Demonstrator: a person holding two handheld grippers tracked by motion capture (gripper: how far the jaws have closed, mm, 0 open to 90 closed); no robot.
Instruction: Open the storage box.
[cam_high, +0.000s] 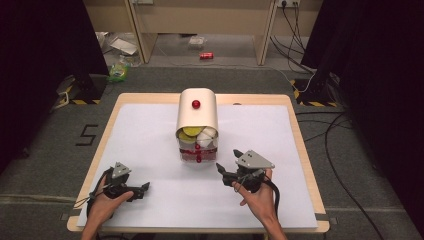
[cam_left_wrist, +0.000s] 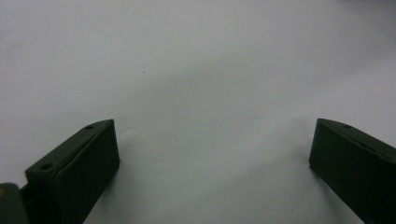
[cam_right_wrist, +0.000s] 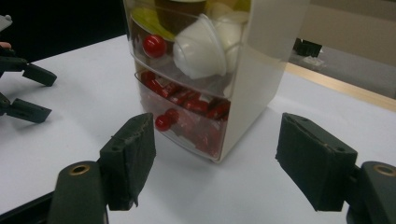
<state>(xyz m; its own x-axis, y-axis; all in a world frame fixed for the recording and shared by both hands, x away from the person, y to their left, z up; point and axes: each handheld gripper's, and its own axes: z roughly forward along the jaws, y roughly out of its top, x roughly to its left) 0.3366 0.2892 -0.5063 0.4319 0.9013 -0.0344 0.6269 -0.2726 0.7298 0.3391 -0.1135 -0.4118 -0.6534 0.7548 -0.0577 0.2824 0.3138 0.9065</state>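
Note:
A cream box with a rounded top (cam_high: 197, 117) stands at the middle of the white table (cam_high: 150, 135), with a red knob (cam_high: 196, 104) on its top. Its two clear drawers face me. The upper drawer (cam_right_wrist: 196, 46) holds white and yellow rounded pieces. The lower drawer (cam_right_wrist: 187, 116) holds red packets and has a red knob (cam_right_wrist: 162, 122). My right gripper (cam_high: 228, 160) (cam_right_wrist: 217, 140) is open just right of the drawers, nothing between its jaws. My left gripper (cam_high: 144, 190) (cam_left_wrist: 212, 140) rests open on the sheet at the front left, also seen from the right gripper view (cam_right_wrist: 23, 88).
The table's wooden rim (cam_high: 305, 150) frames the white sheet. On the floor beyond lie a red can (cam_high: 206, 55), a green packet (cam_high: 118, 71) and cables (cam_high: 330, 130) at the right. Dark curtains stand at both sides.

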